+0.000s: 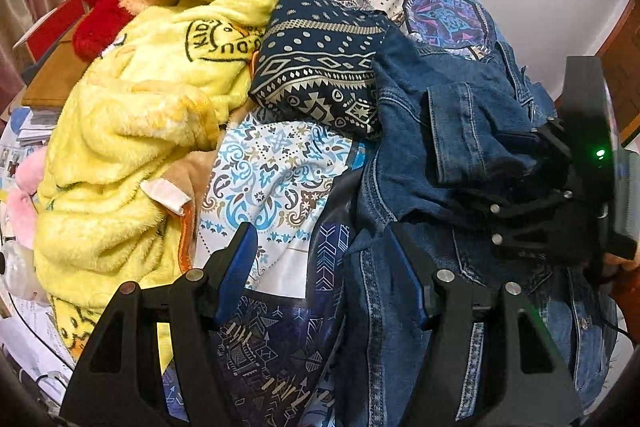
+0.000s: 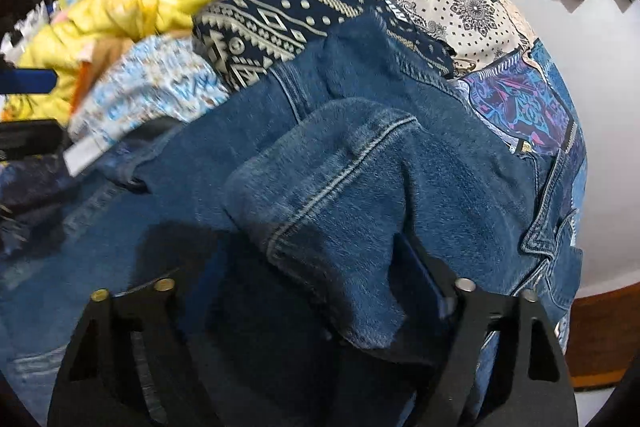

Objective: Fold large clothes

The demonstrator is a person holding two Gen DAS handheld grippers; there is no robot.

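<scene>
Two fisheye wrist cameras look steeply down onto one heap of laundry. The left wrist view sits close above the patterned sheet (image 1: 272,171), with the yellow fleece blanket (image 1: 132,155) at frame left and the right gripper (image 1: 532,195) at the right edge. The right wrist view hangs nearer still over the denim jacket (image 2: 360,163); both share the navy patterned cloth (image 1: 320,75).

Denim jacket (image 1: 460,131) right of fleece blanket (image 1: 132,131)

"KIDS" on yellow fleece blanket (image 1: 160,99)
</scene>
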